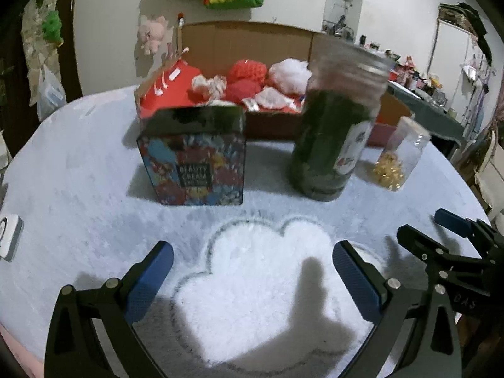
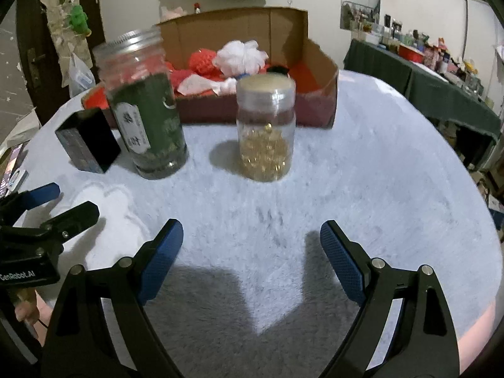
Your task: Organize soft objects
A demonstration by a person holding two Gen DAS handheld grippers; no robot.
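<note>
Scene: While both claws hung low over the fuzzy pale cover (image 2: 378, 163) on the counter, the soft things lay in the cardboard box (image 2: 318, 63) at the back.
Left claw (image 1: 252, 267): wide, nothing between its blue pads, pointing down at a white cloud shape (image 1: 252, 271) in the cover.
Right claw (image 2: 252, 252): equally wide and empty, aimed toward the small jar of gold beads (image 2: 266, 132).
Soft objects: a white mesh puff (image 2: 241, 55), red knitted balls (image 1: 247, 77) and crumpled white-and-red cloths (image 2: 197, 83), all inside the box (I could not tell where one cloth ended and the next began).
In the way: the tall green-filled jar (image 1: 334, 132) and the patterned tin box (image 1: 193, 160), standing on the counter in front of the box, apart from each other.
Doing the step well: I judged the claws should go over or between the jars, not nudge them, then pinch a soft piece by its bulk and lift it straight up.
Count: two jars, one tin, one cardboard box, one puff, at least two red balls.
</note>
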